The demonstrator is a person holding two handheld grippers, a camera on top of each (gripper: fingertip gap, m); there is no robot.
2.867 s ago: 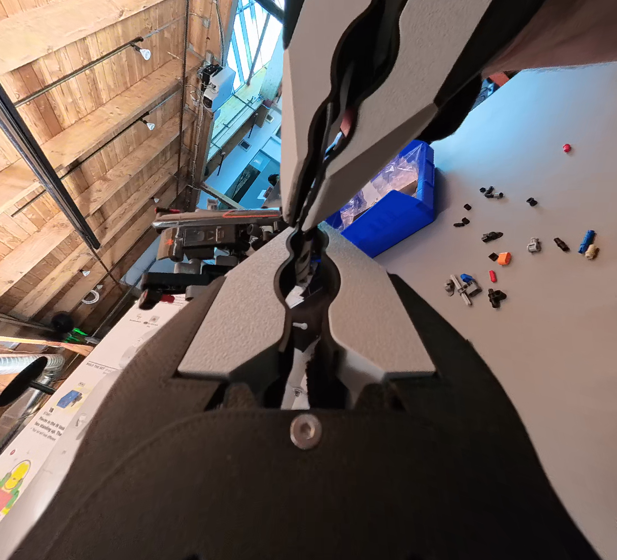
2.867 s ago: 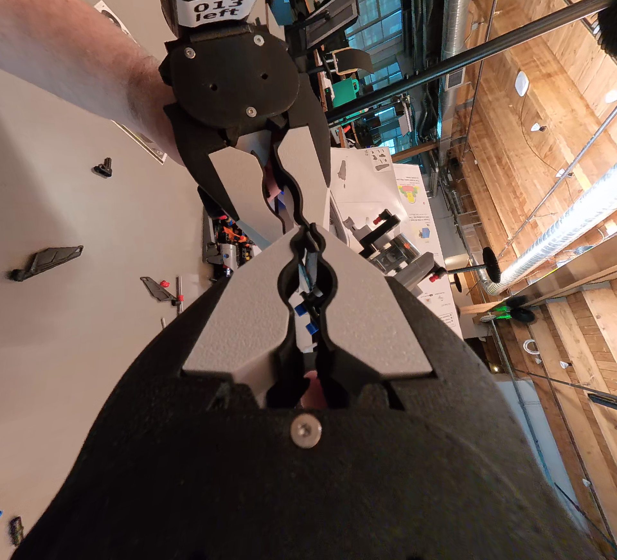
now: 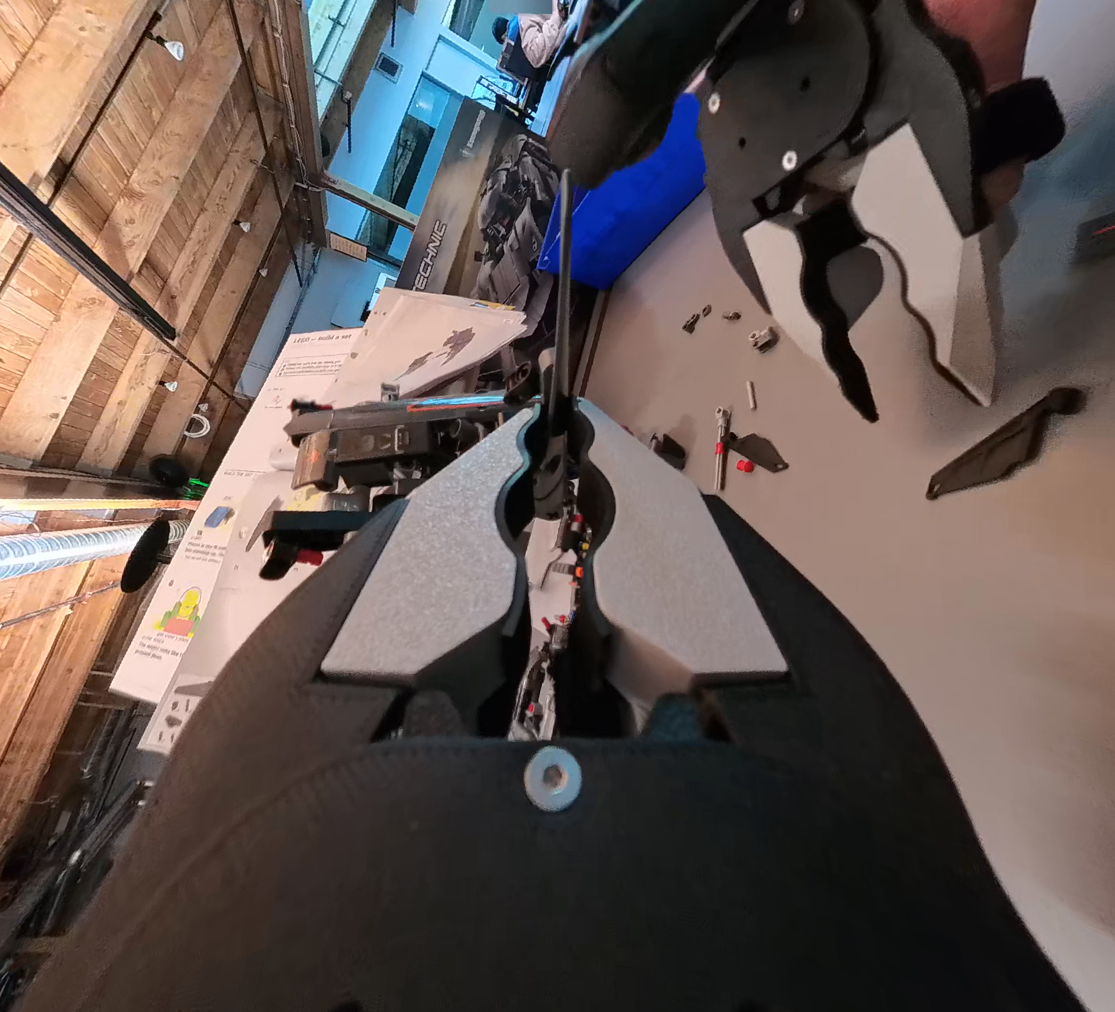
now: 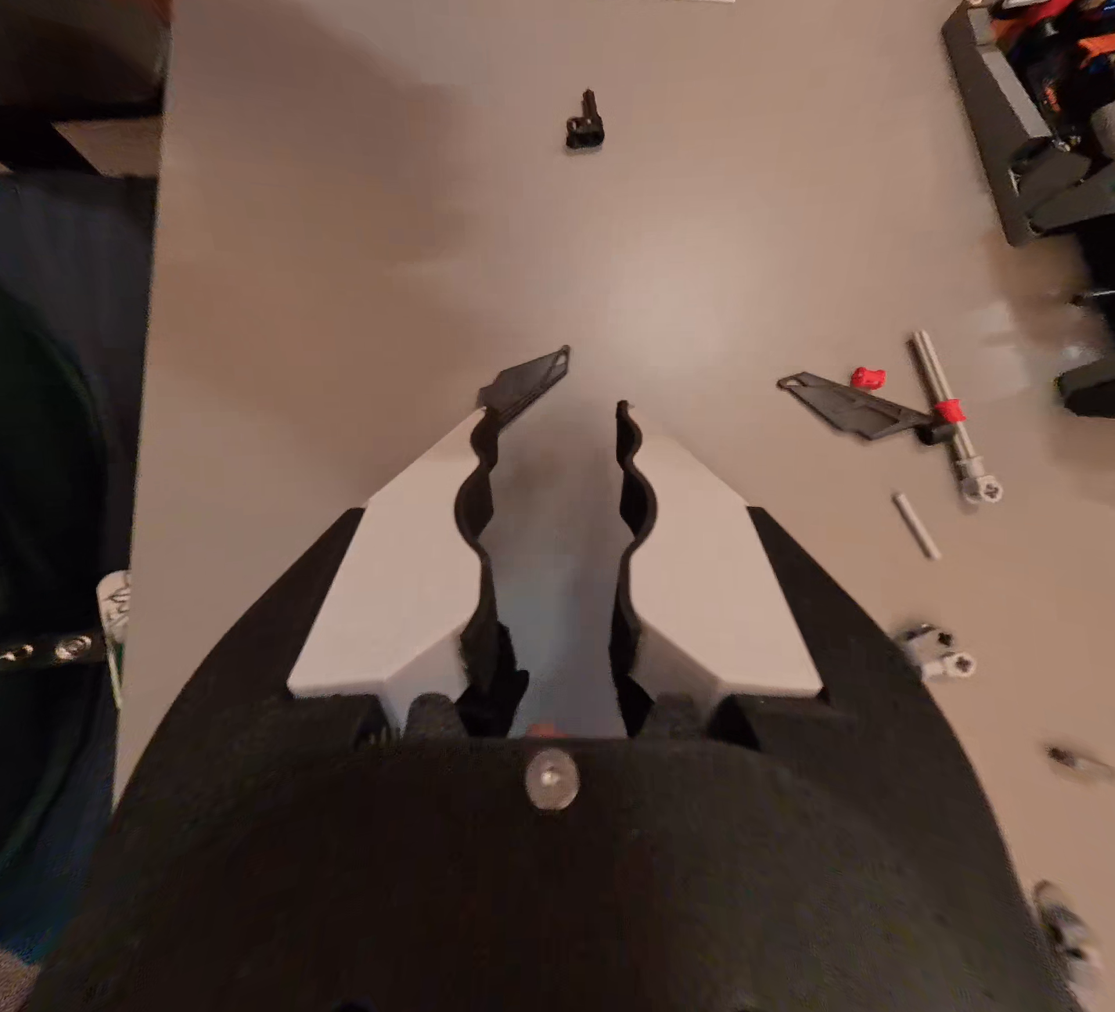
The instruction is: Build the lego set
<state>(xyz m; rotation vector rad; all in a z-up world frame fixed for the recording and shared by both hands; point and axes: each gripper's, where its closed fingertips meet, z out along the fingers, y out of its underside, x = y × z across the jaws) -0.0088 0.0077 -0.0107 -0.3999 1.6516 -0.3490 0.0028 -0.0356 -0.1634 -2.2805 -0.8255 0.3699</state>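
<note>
Tongs first: my left gripper (image 3: 558, 416) is clamped on a thin black axle (image 3: 565, 283) that sticks up past its tips, held off the grey table (image 3: 905, 591), with the half-built model (image 3: 386, 440) beyond on the instruction sheets (image 3: 253, 500). My right gripper (image 4: 552, 410) hangs spread apart and empty over the table, its left tip just over a dark wing panel (image 4: 528, 380); a small black connector (image 4: 585, 123) lies farther ahead, and a second panel (image 4: 857, 404) with a grey axle (image 4: 947, 416) lies to the right.
</note>
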